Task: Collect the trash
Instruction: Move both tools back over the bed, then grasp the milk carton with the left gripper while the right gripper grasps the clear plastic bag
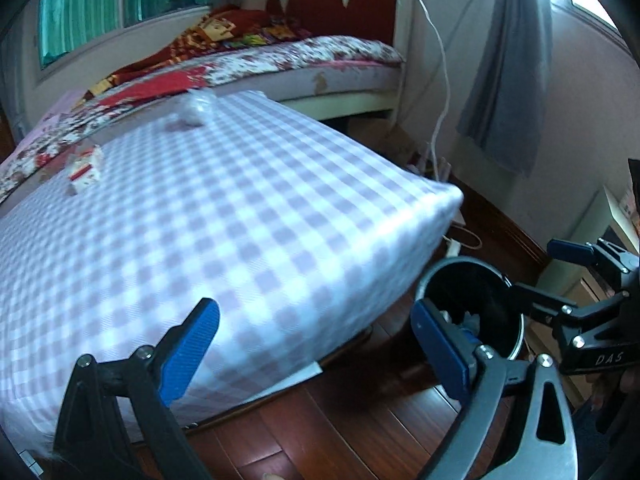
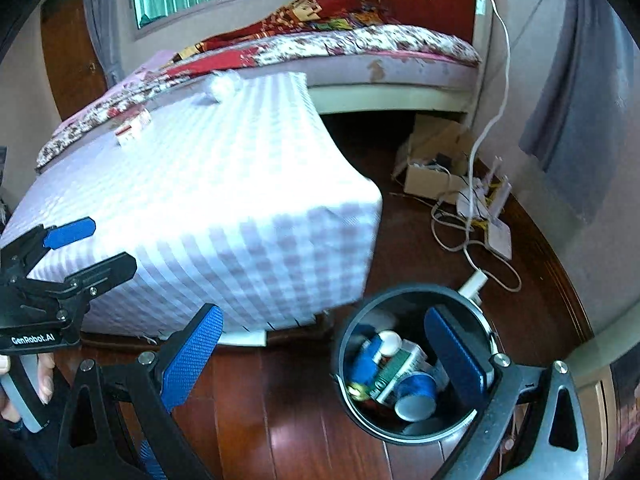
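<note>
Where right view opens bin (image 2: 416,364), trash (image 2: 396,376) visible

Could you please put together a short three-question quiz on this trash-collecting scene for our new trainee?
1. True or false: the left gripper is shut on a piece of trash.
2. Multiple choice: where does the red-and-white carton lie? A) in the black bin; B) on the checkered cloth; C) on the wooden floor.
3. Short answer: besides the carton, what other item sits on the cloth nearer the bed?

Key
1. False: both it and the right gripper are open and empty.
2. B.
3. A crumpled clear plastic wrapper, near the cloth's far edge.
</note>
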Demonstrator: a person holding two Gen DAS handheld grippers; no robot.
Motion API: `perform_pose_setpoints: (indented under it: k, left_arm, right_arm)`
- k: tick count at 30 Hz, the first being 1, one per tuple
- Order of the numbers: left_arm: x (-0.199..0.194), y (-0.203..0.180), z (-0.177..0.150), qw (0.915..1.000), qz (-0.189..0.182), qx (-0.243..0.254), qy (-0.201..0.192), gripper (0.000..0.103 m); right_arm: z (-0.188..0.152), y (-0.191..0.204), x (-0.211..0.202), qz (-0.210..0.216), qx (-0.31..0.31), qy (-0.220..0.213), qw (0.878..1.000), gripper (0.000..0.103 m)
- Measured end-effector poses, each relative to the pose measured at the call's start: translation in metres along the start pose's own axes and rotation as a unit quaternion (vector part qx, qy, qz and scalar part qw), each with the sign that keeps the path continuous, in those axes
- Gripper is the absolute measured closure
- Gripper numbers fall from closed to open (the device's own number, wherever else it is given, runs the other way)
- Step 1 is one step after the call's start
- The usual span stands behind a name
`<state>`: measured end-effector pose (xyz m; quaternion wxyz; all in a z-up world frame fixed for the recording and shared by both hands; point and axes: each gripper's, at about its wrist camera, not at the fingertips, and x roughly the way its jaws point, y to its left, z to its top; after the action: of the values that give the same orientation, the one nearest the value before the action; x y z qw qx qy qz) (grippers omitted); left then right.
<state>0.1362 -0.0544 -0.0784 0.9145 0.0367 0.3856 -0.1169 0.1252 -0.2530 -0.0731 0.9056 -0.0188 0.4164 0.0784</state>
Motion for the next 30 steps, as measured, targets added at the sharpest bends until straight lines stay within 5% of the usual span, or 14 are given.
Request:
perform_pose_setpoints:
  k: [9, 17, 30]
  left_arm:
    - [-0.022, 0.083, 0.035, 0.9964, 0.067, -0.042, -0.031, 0.005]
    - [-0.033, 0.176, 0.064, 0.9848, 0.144, -0.091, -0.034, 0.004]
    - [0.059, 0.261, 0.089, 0.9779, 0.163, -0.131, -0.007, 0.008]
  right_arm:
    - [0.059, 0.037, -0.002, 0.041, -0.005, -0.034, 0.999, 0.001]
    - [0.127, 0.081, 0.021, 0.071, -0.036, -0.049, 0.996, 0.001]
    - [0.222, 0.163, 0.163, 0.065, -0.113, -0.002, 0.991, 0.001]
